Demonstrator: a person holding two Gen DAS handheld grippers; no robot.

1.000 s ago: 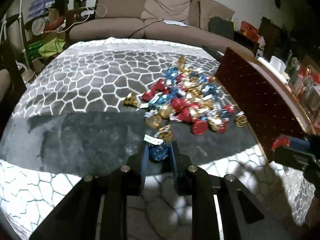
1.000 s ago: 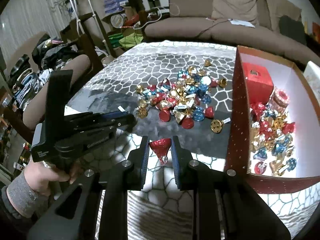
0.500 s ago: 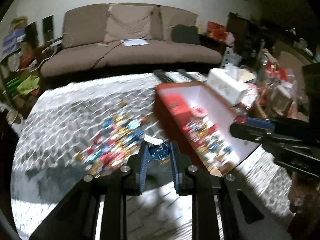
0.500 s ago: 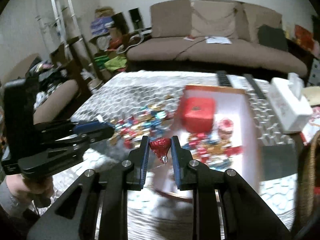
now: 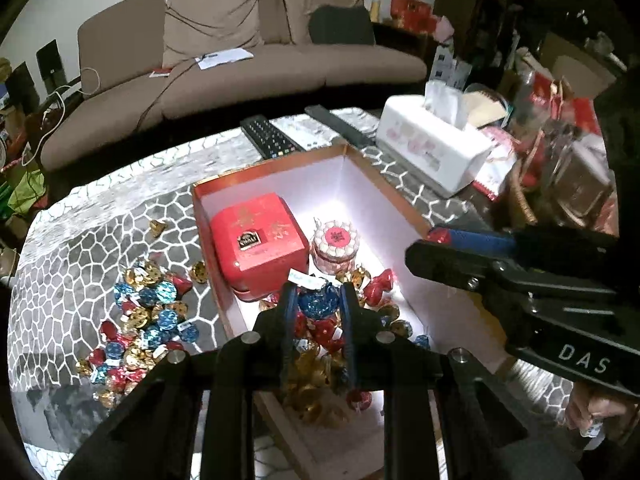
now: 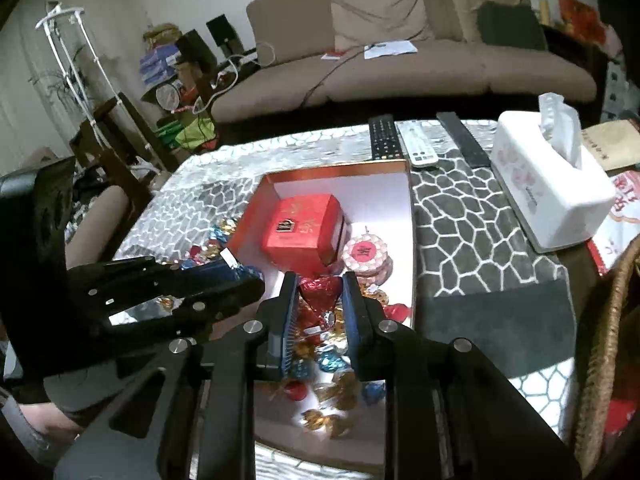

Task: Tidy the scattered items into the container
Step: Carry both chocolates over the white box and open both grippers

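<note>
Between the left tongs (image 5: 316,304), low in the middle of the left wrist view, sits a blue foil-wrapped chocolate (image 5: 318,302) with its paper tag (image 5: 302,279) poking up; the tongs are clamped on it. The right tongs (image 6: 318,296) are clamped the same way on a red foil chocolate (image 6: 320,290), its point hanging down. These sweets look light and small; the foil is probably slick and crumples easily, and the chocolate inside should dent if squeezed hard. Across the fat middle of the body, as both are taken now, seems the sensible hold, not the tag or the tip.

Both sweets hang above the red box (image 5: 280,164), over the heap of chocolates already inside it (image 5: 320,396), near the red tin (image 5: 258,236) and the round pink pack (image 5: 336,242). A loose pile (image 5: 140,320) remains on the patterned tabletop (image 5: 80,248) at left of the box.

A second ago both tongs hovered over that loose pile, beside the box's outer wall; since then they have swung across and up, grips unchanged, so the box interior now fills the centre of each view.
</note>
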